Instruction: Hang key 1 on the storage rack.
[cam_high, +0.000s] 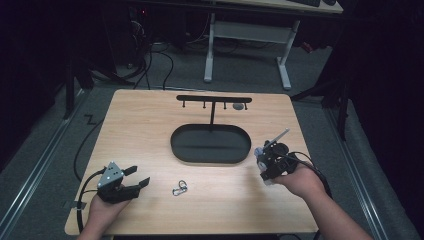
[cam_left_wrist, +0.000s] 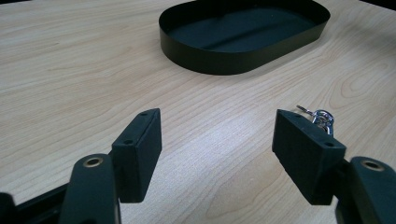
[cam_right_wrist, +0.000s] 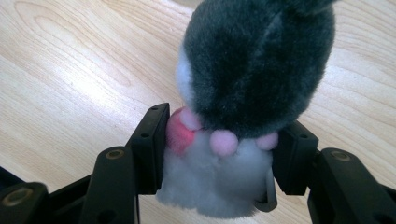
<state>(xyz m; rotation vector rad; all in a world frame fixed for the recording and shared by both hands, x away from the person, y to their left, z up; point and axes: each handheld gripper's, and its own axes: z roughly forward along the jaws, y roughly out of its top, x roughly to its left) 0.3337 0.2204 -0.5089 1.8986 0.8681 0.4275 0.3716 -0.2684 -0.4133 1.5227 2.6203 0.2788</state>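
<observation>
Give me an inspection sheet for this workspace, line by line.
Surface: light wooden table, flat and bare in most places.
Job's things: grey and white plush toy clamped in the right hand-held gripper; black oval tray, nothing in it; black hook stand behind it.
Clutter: small metal clasp with ring near the front edge.
Grippers: left hand-held gripper open, nothing between its jaws.
Cables: one trails from each gripper.
Surroundings: dark room, white desk frame beyond.
</observation>
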